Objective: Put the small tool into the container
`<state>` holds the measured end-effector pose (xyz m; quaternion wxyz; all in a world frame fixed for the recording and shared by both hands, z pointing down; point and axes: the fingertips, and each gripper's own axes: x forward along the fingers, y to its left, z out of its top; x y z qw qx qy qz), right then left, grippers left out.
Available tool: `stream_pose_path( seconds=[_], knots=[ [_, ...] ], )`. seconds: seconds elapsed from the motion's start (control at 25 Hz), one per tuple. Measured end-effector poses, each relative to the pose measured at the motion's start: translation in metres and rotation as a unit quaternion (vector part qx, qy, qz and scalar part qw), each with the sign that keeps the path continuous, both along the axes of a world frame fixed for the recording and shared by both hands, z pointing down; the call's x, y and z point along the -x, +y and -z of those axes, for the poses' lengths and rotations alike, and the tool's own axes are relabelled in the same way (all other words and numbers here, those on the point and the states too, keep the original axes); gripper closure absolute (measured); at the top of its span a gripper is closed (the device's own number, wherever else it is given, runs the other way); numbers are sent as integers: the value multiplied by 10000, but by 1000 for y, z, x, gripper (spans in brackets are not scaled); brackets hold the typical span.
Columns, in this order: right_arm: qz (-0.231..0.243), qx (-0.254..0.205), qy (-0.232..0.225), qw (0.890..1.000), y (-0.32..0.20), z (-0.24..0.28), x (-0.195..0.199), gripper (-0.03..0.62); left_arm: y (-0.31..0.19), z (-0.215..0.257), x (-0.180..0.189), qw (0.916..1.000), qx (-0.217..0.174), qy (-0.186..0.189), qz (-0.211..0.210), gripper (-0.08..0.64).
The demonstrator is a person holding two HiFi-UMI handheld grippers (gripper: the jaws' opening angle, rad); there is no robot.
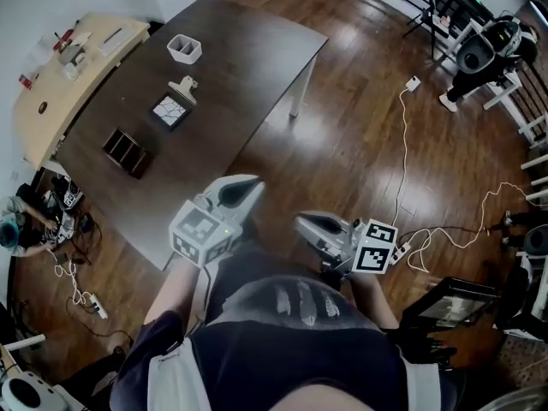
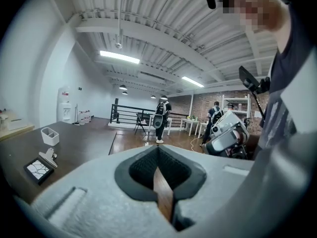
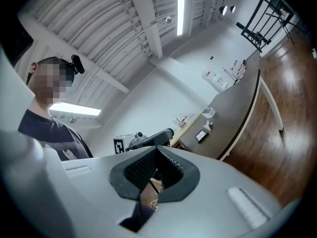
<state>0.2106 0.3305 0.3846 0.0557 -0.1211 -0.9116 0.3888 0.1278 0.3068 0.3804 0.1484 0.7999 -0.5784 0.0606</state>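
Left gripper [image 1: 251, 184] and right gripper [image 1: 302, 223] are both clenched and empty, while the small tool [image 1: 182, 86] lies on the table [image 1: 257, 50] at upper left, well apart, nearer the left gripper, just below the white container [image 1: 184, 48].

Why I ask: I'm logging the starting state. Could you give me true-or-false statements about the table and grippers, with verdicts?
1. The binder clip lies on the dark table, outside the white container. True.
2. The left gripper holds the binder clip. False: its fingers are shut on nothing.
3. The white container stands on the floor. False: it stands on the table.
4. A dark divided tray sits on the table. True.
5. The right gripper is shut and empty. True.
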Motion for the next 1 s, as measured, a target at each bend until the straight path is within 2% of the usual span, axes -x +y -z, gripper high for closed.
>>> stream_pose_path(
  seconds=[0.24,0.48,0.68,0.8,0.92,1.0],
  knots=[
    [292,-86,364,9989,-35,-1,74,594,-30,-11,59,9994,-73,330,45,563],
    [802,-298,624,9944,-54,-4,141,594,-46,-15,123,9994,-57,211,275,563],
    [1178,-151,603,9911,-82,-10,174,594,-63,-23,165,9955,4,222,921,563],
    [1639,-124,487,9852,-104,-13,192,594,-83,-24,181,9914,14,149,1300,563],
    [2135,-159,317,9763,-133,-12,201,594,-106,-28,193,9819,172,221,1873,563],
    [2305,-108,206,9728,-162,-6,200,594,-127,-27,192,9749,208,297,2199,563]
  ],
)
